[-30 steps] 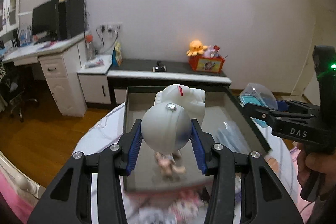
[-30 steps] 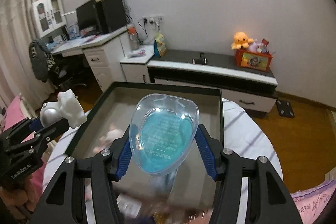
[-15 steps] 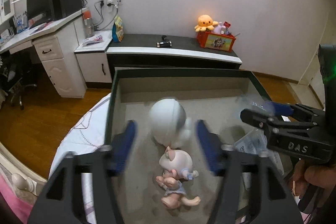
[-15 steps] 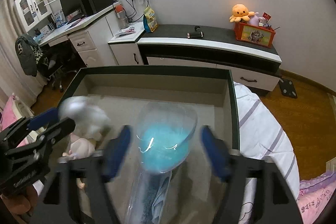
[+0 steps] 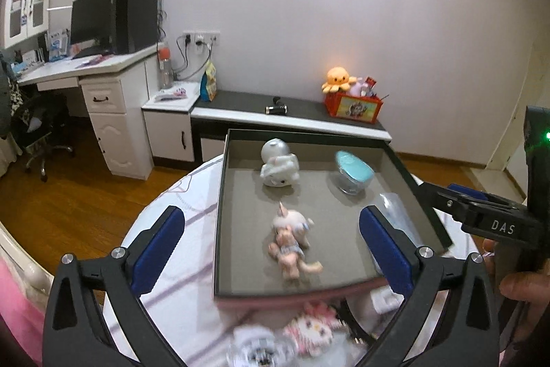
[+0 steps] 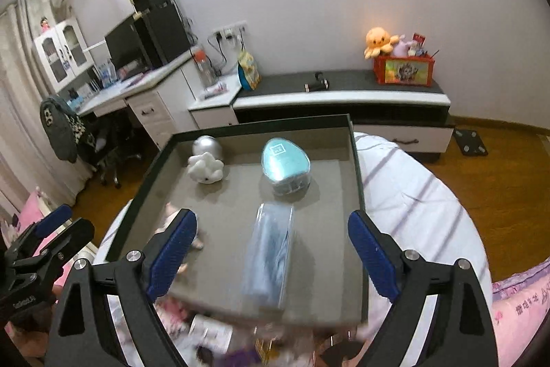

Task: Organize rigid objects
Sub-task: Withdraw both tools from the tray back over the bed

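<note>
Bedroom, round bed [image 6: 429,195] carrying tray [image 6: 357,181]: white toy [image 5: 277,168] at 11 o'clock, blue-lidded container [image 5: 352,172] at 1 o'clock, doll [image 5: 292,239] centre. Left gripper [image 5: 271,250] and right gripper [image 6: 271,253] both spread wide, empty. Placement step looks complete; next calls for fetching loose items [image 5: 309,332] at 6 o'clock.

Grey tray [image 5: 405,165] with dark green rim. White-and-silver toy [image 5: 277,164], teal clear-shelled egg case [image 6: 286,164], pale pink doll [image 5: 291,241], light blue clear packet [image 6: 270,255]. Bedsheet [image 6: 419,191] white, purple stripes. Tongs' pads [image 5: 158,246] blue.
</note>
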`<state>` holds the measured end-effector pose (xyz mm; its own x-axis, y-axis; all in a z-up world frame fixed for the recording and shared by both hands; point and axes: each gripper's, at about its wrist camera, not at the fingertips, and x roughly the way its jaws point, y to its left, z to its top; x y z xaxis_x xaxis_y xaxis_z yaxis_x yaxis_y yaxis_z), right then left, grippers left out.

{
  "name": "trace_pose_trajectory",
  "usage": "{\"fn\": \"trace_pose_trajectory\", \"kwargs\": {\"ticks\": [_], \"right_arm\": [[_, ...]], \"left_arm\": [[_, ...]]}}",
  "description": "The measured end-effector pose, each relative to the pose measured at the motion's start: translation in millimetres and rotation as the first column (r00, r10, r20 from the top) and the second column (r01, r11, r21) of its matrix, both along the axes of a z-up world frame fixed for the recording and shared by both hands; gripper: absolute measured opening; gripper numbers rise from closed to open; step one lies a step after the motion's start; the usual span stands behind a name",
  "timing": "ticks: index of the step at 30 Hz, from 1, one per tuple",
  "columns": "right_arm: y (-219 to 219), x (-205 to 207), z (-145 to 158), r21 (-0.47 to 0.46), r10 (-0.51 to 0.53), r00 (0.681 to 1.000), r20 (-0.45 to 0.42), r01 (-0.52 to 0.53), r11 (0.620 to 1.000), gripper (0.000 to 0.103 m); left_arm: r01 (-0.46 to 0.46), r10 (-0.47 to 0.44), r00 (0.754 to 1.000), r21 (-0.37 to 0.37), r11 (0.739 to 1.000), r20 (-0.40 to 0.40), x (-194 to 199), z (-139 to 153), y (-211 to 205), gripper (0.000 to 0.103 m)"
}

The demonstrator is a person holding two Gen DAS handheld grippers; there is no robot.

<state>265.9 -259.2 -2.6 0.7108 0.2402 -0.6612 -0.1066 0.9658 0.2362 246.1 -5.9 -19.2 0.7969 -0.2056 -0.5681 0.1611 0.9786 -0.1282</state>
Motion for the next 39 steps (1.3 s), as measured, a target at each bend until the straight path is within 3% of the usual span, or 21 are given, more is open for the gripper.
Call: {"fn": "trace_pose_trajectory", "kwargs": {"ticks": [7,17,23,39], "right_arm": [[0.0,-87.5,19.6,-0.009,-0.025,0.991,0.128,0.027,1.0,0.091],[4.3,-173.8,14.4,-0.06,-0.041,0.983,0.179,0.052,0.997,0.091],[10.7,-200.5,9.3,-0.089,-0.058,0.979,0.193,0.077,0.993,0.091],[23.0,-223.4,6.0,-0.108,-0.052,0.977,0.209,0.076,0.991,0.091]], "left_arm": [[-0.024,0.024,0.997,0.008,1.0,0.069,-71.3,11.1,-1.4,0.103],[-0.068,0.066,0.99,0.015,0.998,0.125,-151.5,11.1,-2.2,0.103],[-0.1,0.092,0.988,0.064,0.993,0.122,-175.7,2.3,-4.9,0.103],[-0.129,0.116,0.979,0.066,0.989,0.17,-207.6,8.9,2.8,0.103]]}}
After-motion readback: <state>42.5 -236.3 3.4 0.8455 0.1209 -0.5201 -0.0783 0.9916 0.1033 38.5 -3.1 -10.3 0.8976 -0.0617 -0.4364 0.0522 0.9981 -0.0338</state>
